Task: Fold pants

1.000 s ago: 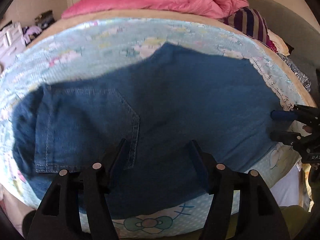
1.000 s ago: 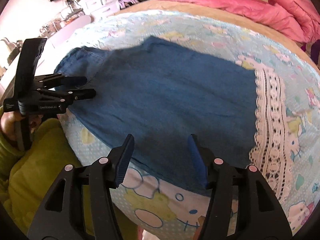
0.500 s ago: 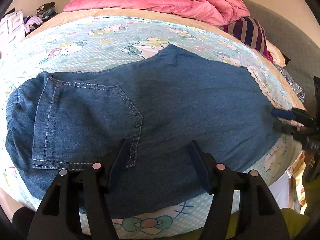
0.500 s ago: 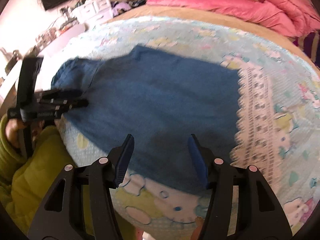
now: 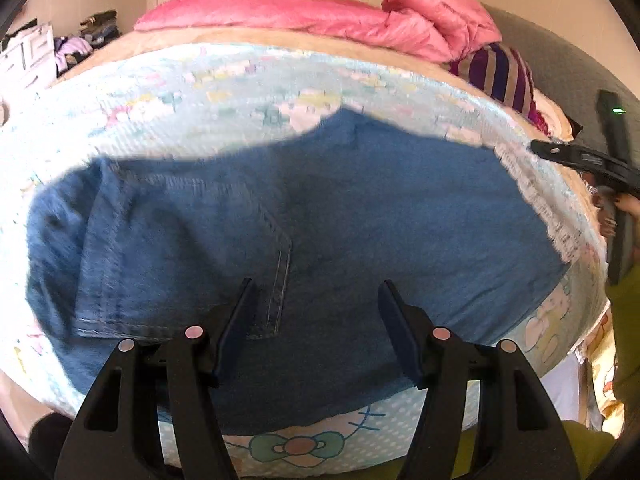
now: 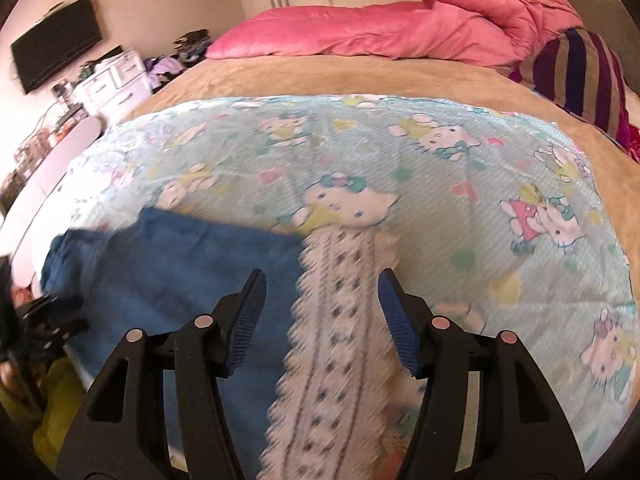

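Fingers spread on left gripper (image 5: 316,308) tilted down over pants (image 5: 328,216), right gripper (image 6: 320,312) spread, empty, above lace band (image 6: 340,320)

Both grippers angled downward, jaws apart, nothing held.

Left gripper (image 5: 316,300) with fingers spread and empty. Right gripper (image 6: 320,300) likewise parted, pads (image 6: 394,322) pressing on nothing. Fingers of the right hand (image 5: 624,206) wrapped round its handle at frame edge.

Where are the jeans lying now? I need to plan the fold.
The jeans lie flat on the cartoon sheet at the bed's near edge, left of the lace strip in the right wrist view.
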Demonstrator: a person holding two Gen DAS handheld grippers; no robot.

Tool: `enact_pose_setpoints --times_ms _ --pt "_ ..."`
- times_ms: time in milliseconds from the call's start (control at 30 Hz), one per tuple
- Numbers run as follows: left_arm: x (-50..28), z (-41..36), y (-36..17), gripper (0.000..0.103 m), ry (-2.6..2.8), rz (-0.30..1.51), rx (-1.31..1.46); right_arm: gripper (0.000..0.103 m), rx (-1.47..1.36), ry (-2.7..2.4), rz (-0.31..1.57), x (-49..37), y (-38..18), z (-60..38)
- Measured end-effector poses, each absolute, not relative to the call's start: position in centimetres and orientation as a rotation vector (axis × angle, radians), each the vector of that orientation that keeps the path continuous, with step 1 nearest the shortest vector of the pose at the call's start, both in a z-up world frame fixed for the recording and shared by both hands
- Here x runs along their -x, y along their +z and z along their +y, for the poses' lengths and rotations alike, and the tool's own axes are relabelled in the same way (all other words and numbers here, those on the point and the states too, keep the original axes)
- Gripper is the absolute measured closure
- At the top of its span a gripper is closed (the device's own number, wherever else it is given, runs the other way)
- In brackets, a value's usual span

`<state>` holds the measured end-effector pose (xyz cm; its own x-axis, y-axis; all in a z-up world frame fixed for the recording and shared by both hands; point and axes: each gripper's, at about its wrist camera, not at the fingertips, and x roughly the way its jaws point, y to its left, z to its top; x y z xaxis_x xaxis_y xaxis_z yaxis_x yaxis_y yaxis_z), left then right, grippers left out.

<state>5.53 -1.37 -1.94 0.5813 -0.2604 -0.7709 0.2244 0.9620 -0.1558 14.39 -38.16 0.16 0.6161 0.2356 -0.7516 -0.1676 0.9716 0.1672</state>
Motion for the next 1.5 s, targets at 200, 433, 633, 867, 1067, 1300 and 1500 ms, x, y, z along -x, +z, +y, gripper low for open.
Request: enact_pose_setpoints --times_ms 200,433,633,867,1067,1300,1500 --pt "-6.5 -1.4 2.3 0.041 -0.286 0.807 0.028 0.052 -0.115 0.239 0.909 -17.6 -1.1 -39.4" --pt "-11.3 -2.7 3.3 0.041 -0.300 0.834 0.047 0.052 -0.150 0.235 0.961 -19.9 -3.2 -40.5" --pt "-17.1 -5.0 1.2 0.041 -0.301 0.897 -0.021 0.058 -0.192 0.303 1.013 -20.7 -5.7 -40.7" --pt "-22.3 -6.0 -3.8 0.041 -0.346 1.036 0.029 0.073 -0.202 0.383 0.999 -20.5 -6.1 -40.5" --pt "-22.1 -6.3 -4.1 0.091 -0.414 1.027 0.117 0.086 -0.180 0.440 0.943 -19.5 -5.0 -40.2" --pt "-21.0 -7.3 -1.3 0.092 -0.381 0.910 0.051 0.090 -0.135 0.429 0.815 -18.7 -1.6 -41.2" --pt "-22.1 -8.8 -2.4 0.095 -0.327 0.910 -0.041 0.090 -0.038 0.362 0.877 -20.7 -3.8 -40.3"
